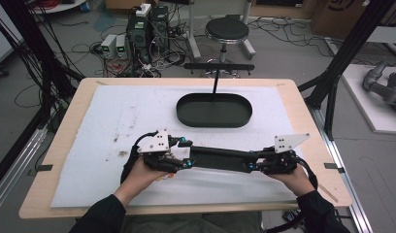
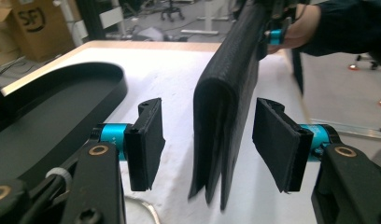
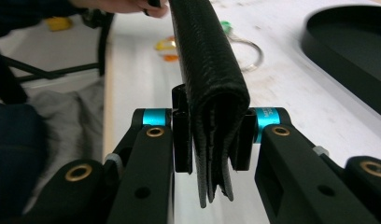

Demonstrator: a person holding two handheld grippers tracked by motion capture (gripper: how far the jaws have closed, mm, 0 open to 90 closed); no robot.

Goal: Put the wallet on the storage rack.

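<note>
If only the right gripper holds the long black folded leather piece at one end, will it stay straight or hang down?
The folded leather piece would probably sag somewhat: its layers hang loose at the lower edge. It spans level between the right gripper, clamped on one end, and the open left gripper, so it seems fairly stiff. Its textured grain should resist slipping.

Support: light wooden table (image 1: 70, 145), rectangular, rounded corners.
Covering: white mat (image 1: 113, 121) over most of the top, wood border bare; dark specks left of centre.
On mat: black oval tray (image 1: 214, 110), far centre.
Table edges: dark tape tabs at left and right.
</note>
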